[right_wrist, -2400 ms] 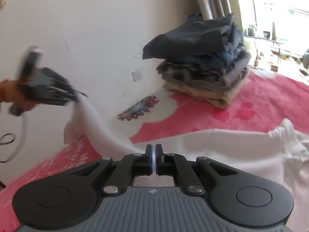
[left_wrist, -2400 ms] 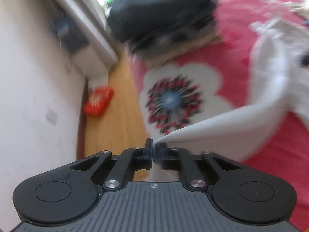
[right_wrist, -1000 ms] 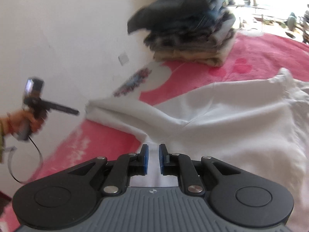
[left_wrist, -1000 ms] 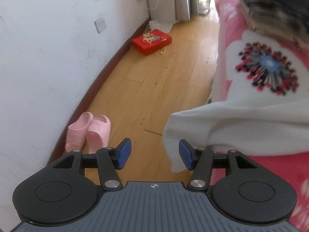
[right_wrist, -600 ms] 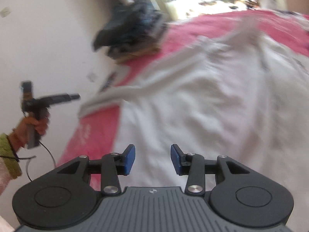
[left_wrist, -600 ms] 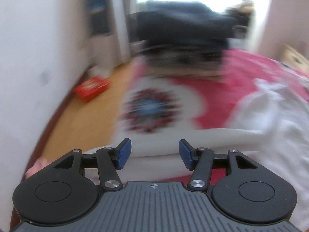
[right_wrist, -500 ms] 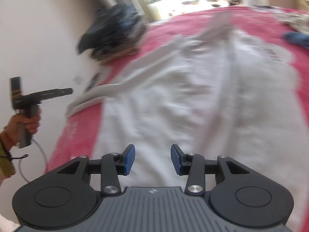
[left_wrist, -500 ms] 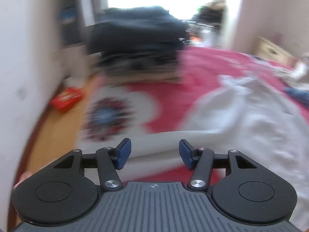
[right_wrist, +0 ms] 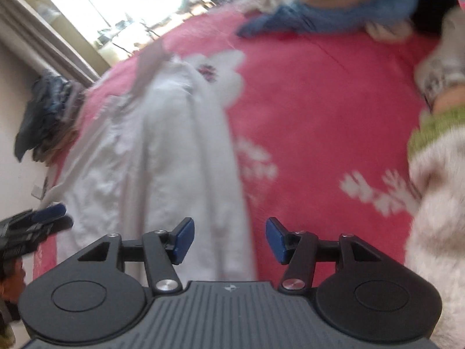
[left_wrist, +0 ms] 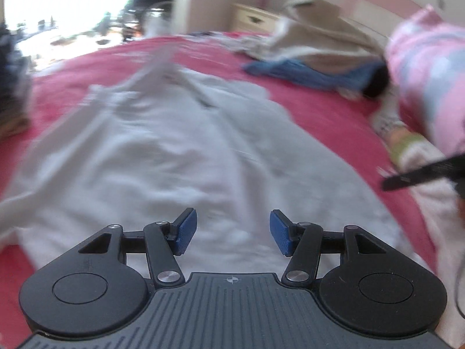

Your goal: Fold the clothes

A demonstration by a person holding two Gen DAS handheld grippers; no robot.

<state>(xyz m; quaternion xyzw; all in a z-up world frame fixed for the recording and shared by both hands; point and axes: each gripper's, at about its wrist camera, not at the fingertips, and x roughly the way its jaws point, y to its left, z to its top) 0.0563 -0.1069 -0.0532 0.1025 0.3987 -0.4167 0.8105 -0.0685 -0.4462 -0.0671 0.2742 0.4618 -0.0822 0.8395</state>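
A white garment [left_wrist: 162, 151] lies spread lengthwise on the red bedspread [left_wrist: 325, 122]; in the right wrist view the white garment [right_wrist: 162, 157] runs up the left half. My left gripper [left_wrist: 232, 232] hovers open above its near end, nothing between the blue pads. My right gripper [right_wrist: 229, 240] hangs over the garment's right edge, its jaws opening, with nothing between them. The left gripper's tip [right_wrist: 49, 218] shows at the left edge of the right wrist view. The right gripper's finger [left_wrist: 421, 174] shows at the right of the left wrist view.
Unfolded clothes, beige [left_wrist: 316, 35] and blue [left_wrist: 308, 72], lie at the far side of the bed beside a pink patterned bundle [left_wrist: 430, 81]. A stack of folded dark clothes [right_wrist: 46, 119] sits at the bed's left edge. A person's sleeve [right_wrist: 436, 180] is at right.
Both grippers let go of the white garment and swung toward its other end. The right jaws went from nearly closed to wide. The left view turned from the floor to the bed.
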